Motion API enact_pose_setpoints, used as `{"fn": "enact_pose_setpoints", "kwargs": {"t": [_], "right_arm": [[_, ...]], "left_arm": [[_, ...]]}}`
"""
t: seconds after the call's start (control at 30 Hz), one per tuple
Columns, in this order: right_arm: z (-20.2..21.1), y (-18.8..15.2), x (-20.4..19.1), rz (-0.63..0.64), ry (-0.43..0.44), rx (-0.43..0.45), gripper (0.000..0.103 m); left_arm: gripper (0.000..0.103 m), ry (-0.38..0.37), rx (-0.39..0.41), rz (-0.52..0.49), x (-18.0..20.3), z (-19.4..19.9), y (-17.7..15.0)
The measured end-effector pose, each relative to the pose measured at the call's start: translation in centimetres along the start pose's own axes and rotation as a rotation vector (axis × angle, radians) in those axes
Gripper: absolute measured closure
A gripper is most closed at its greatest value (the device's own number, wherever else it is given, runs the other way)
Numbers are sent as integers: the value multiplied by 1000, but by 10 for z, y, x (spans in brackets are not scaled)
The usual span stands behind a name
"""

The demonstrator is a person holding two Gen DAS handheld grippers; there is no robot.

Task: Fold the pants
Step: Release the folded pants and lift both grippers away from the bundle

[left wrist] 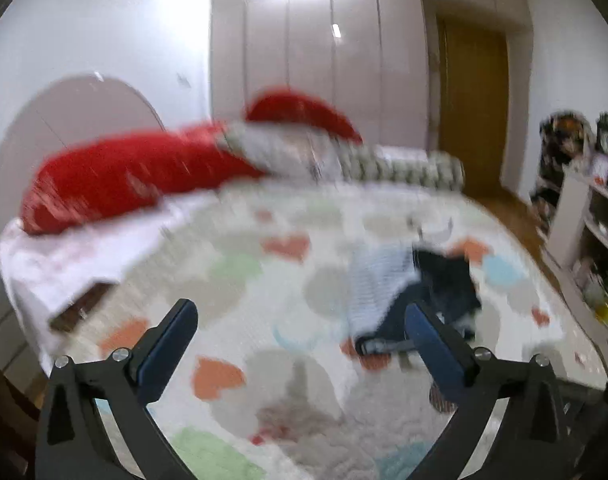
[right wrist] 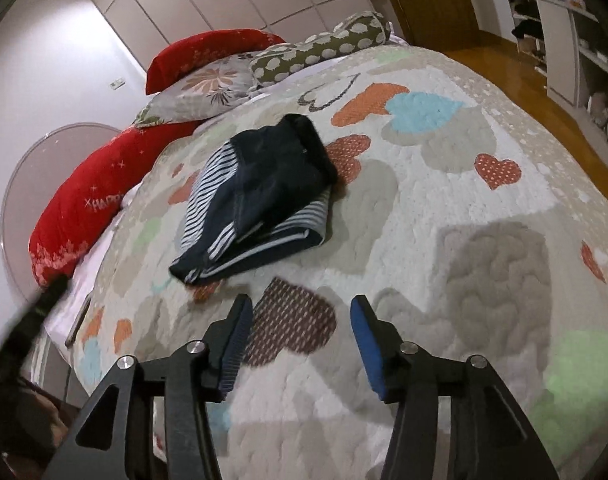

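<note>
Right wrist view: pants (right wrist: 259, 196) sit folded on the bed (right wrist: 444, 208), just beyond the right gripper (right wrist: 301, 306), half-wide and empty. Left gripper (left wrist: 299, 312) gapes wide, holding nothing.

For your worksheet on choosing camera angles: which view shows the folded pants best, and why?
The right wrist view. There the pants lie sharp and whole on the quilt, folded into a compact bundle with striped panels clear. The left wrist view shows them blurred and partly hidden behind one gripper finger.
</note>
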State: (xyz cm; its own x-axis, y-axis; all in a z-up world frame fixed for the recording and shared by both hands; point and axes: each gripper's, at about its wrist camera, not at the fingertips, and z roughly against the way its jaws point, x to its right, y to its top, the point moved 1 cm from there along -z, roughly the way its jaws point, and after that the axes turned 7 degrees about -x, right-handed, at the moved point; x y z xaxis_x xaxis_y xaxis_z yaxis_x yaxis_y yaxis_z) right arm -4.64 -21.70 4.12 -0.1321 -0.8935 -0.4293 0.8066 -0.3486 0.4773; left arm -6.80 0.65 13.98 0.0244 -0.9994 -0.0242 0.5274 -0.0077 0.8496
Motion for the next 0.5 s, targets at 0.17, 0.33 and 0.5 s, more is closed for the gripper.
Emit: {"fn": "enact_pose_setpoints", "kwargs": {"t": [0.17,0.33,0.5], "right_arm": [[20,-9,-15,47,-39,53,43],[27,-11,-27,87,-68,74,38],[15,-21,-30,105,-111,44,36]], "left_arm": [[0,39,-13,22,-8,31,5],[0,-41,-144,-16,-4,18,-3],[0,-66,-335,-12,3,-14,-28]]}}
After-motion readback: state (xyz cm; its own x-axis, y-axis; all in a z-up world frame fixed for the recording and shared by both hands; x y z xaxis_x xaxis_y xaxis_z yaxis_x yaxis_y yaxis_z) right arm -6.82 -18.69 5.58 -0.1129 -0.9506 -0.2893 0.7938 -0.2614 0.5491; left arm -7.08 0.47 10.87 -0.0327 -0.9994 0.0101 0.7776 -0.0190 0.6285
